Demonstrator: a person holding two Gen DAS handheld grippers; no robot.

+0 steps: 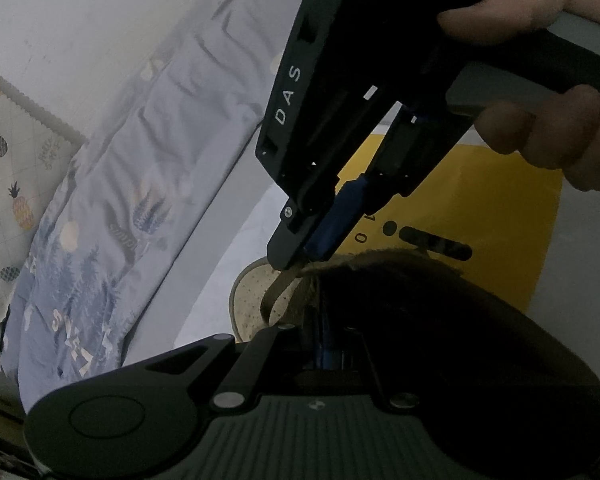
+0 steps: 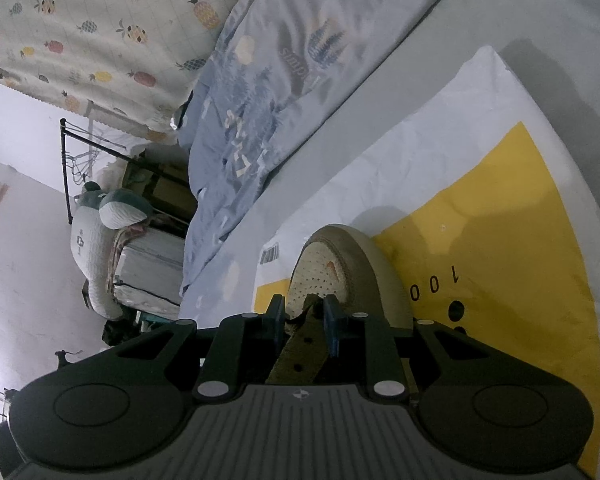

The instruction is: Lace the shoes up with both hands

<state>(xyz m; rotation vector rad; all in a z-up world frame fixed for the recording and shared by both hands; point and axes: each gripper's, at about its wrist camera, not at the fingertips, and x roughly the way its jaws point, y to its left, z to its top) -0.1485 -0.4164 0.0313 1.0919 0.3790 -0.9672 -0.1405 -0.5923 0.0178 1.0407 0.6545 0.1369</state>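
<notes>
"DAS" on the right gripper (image 1: 300, 258); "100" on the yellow sheet (image 2: 500, 240).

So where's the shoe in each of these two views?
Left wrist view: shoe, perforated toe low centre, mostly hidden behind the dark gripper.
Right wrist view: shoe, lower centre, toe pointing up.
Shared landmark: the yellow-and-white sheet under it.

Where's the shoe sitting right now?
The shoe lies on a yellow-and-white sheet spread on the bed, just ahead of the right tool, with a blue patterned quilt off to the left in that view.
</notes>
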